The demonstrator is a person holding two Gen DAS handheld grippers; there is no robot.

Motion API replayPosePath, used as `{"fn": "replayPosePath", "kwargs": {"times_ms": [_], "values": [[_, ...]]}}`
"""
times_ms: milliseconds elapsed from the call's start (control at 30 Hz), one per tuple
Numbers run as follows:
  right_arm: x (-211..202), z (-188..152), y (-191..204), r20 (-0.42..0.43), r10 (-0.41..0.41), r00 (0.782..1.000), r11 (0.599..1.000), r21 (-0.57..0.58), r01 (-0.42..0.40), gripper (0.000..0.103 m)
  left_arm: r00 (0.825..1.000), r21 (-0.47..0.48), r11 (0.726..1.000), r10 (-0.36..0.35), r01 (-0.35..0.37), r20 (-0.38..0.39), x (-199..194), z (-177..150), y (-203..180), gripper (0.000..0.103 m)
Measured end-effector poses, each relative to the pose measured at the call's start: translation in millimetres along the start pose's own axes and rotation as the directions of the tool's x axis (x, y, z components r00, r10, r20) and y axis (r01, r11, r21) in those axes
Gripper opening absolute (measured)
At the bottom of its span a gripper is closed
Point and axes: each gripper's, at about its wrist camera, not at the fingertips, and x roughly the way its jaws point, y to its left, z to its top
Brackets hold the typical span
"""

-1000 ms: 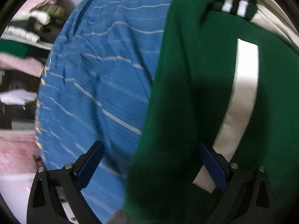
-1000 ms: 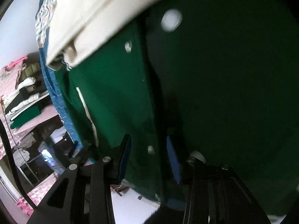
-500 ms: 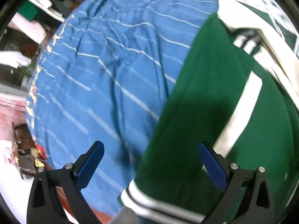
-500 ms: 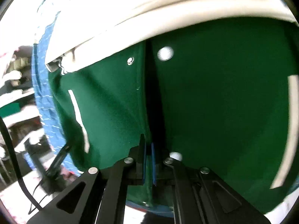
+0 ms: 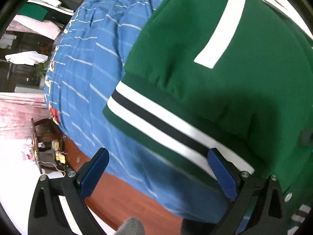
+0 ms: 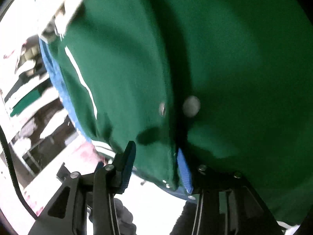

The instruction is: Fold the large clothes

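A green jacket [image 5: 225, 62] with white pocket stripes and a white-and-black striped hem [image 5: 156, 121] lies on a blue striped sheet [image 5: 93, 58]. My left gripper [image 5: 158, 170] is open over the hem at the bed's edge, holding nothing. In the right wrist view the jacket's front [image 6: 215, 58] with its snap buttons [image 6: 190, 105] fills the frame. My right gripper [image 6: 156, 160] is open, with the jacket's front edge between its fingers, the right finger partly hidden under cloth.
A brown floor strip [image 5: 125, 197] runs below the bed edge. Shelves with folded clothes [image 5: 35, 9] stand at the far left. A small wooden stand [image 5: 45, 137] sits beside the bed. Pale sleeves [image 6: 58, 4] lie at the jacket's top.
My left gripper has drawn back down the jacket to its hem at the bed's edge. My right gripper was shut on the jacket's front edge half a second ago and has now opened.
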Motion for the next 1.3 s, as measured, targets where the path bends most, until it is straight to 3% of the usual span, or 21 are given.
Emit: {"fn": "replayPosePath", "kwargs": {"times_ms": [33,133,233,333,433,500,600,667,733,800,900,933,967,1000,1033,1100,1133,1233,1300], "values": [[7.2,-3.6,2.4,-0.005,-0.039,0.999,0.999,-0.036,0.039,0.005,1.0,-0.002,1.0,-0.002,0.002,0.003,-3.5,-1.2,0.7,0.103],[-0.9,-15.7,1.7,0.056,-0.181,0.982,0.978,-0.095,0.186,0.004,1.0,0.005,1.0,-0.009,0.009,0.028,-13.8,-4.1,5.0,0.103],[-12.4,-19.2,-9.2,0.053,-0.184,0.981,0.976,-0.104,0.189,0.004,0.998,0.054,0.998,0.004,-0.008,0.06,-19.1,-5.4,-3.0,0.103],[-26.8,-25.7,1.2,0.036,-0.191,0.981,0.97,-0.146,0.194,0.021,0.993,0.084,0.996,-0.01,0.001,0.114,-29.2,3.0,-18.0,0.103],[-69.9,-36.1,17.6,0.152,-0.244,0.958,0.951,-0.157,0.268,0.043,0.986,0.089,0.996,-0.042,0.028,0.16,-41.5,21.7,-37.8,0.103],[-122.2,-45.7,8.1,0.273,-0.319,0.908,0.924,-0.123,0.362,0.044,0.98,0.088,0.995,-0.057,0.041,0.192,-47.8,38.2,-55.4,0.103],[-204.0,-50.5,-18.1,0.424,-0.428,0.798,0.881,-0.001,0.473,0.044,0.972,0.105,0.994,-0.04,0.016,0.233,-47.7,57.1,-84.2,0.103],[-250.2,-41.6,-45.9,0.482,-0.472,0.738,0.857,0.056,0.511,0.044,0.967,0.122,0.992,-0.017,-0.014,0.254,-40.6,67.3,-106.3,0.103],[-277.3,-19.1,-67.2,0.512,-0.502,0.697,0.836,0.079,0.543,0.044,0.972,0.148,0.988,0.016,-0.052,0.233,-23.4,74.0,-131.0,0.103],[-290.7,5.0,-83.4,0.526,-0.533,0.663,0.804,0.069,0.591,0.044,0.972,0.164,0.979,0.085,-0.123,0.217,-8.2,76.8,-147.4,0.103],[-289.4,34.1,-91.4,0.54,-0.509,0.67,0.802,0.016,0.597,0.043,0.96,0.129,0.98,0.116,-0.153,0.254,-9.5,72.1,-146.9,0.103],[-290.9,42.6,-95.5,0.548,-0.494,0.675,0.802,-0.013,0.597,0.032,0.957,0.114,0.981,0.123,-0.158,0.264,-9.9,69.8,-146.3,0.103],[-293.7,52.9,-103.5,0.559,-0.518,0.647,0.775,-0.012,0.632,0.021,0.954,0.098,0.982,0.128,-0.159,0.27,-9.7,68.1,-145.3,0.103],[-298.0,59.5,-113.6,0.558,-0.552,0.619,0.754,0.018,0.657,0.021,0.952,0.069,0.984,0.138,-0.162,0.273,-9.0,65.8,-145.4,0.103],[-303.8,65.0,-126.6,0.549,-0.545,0.634,0.775,0.042,0.63,0.021,0.951,0.047,0.985,0.146,-0.165,0.274,-9.0,64.9,-145.8,0.103],[-320.8,72.2,-159.4,0.533,-0.49,0.69,0.846,0.099,0.524,0.021,0.944,0.008,0.983,0.172,-0.181,0.281,-9.6,64.6,-147.4,0.103],[-324.0,73.3,-164.2,0.529,-0.476,0.702,0.856,0.095,0.508,0.021,0.942,-0.001,0.981,0.185,-0.192,0.281,-10.4,64.7,-149.0,0.103],[-326.7,71.6,-156.8,0.508,-0.509,0.695,0.815,0.023,0.58,0.026,0.944,0.006,0.976,0.211,-0.22,0.253,-14.8,67.4,-152.2,0.103],[-338.1,65.8,-158.1,0.466,-0.498,0.731,0.823,-0.012,0.568,0.032,0.955,0.0,0.978,0.205,-0.21,0.213,-24.8,67.4,-152.3,0.103]]}}
